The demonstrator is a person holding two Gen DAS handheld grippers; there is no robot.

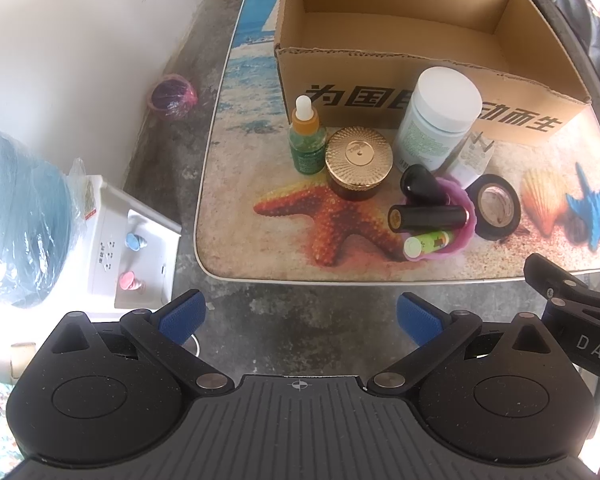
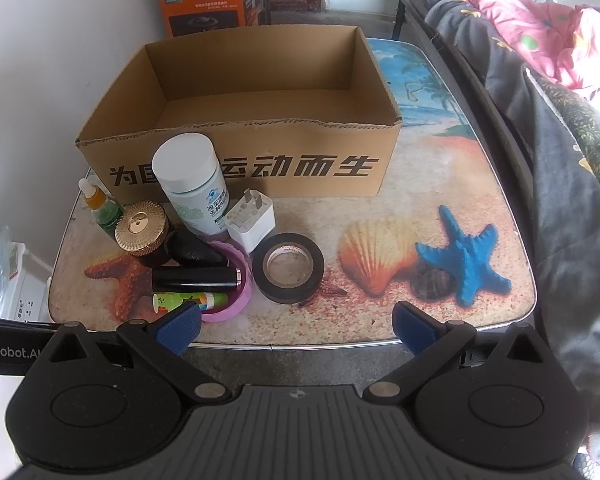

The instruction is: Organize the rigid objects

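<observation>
An empty cardboard box (image 2: 236,168) (image 1: 440,92) stands at the back of the table. In front of it cluster a white-lidded bottle (image 2: 192,184) (image 1: 436,120), a green dropper bottle (image 1: 306,138) (image 2: 100,208), a gold-lidded jar (image 1: 358,162) (image 2: 142,226), a white charger plug (image 2: 250,222) (image 1: 470,158), black tape roll (image 2: 288,268) (image 1: 496,206) and a pink dish (image 2: 238,276) (image 1: 462,224) holding a black tube (image 2: 196,278) (image 1: 428,216) and a green lip balm (image 2: 184,302) (image 1: 428,244). My left gripper (image 1: 300,318) and right gripper (image 2: 298,326) hover open before the table's front edge, holding nothing.
The table (image 2: 400,312) has a beach print with starfish and shell. A water dispenser (image 1: 112,248) stands left on the floor, bedding (image 2: 548,80) lies right, and an orange carton (image 2: 208,0) sits behind the box. The other gripper's body (image 1: 572,308) shows at the left view's right edge.
</observation>
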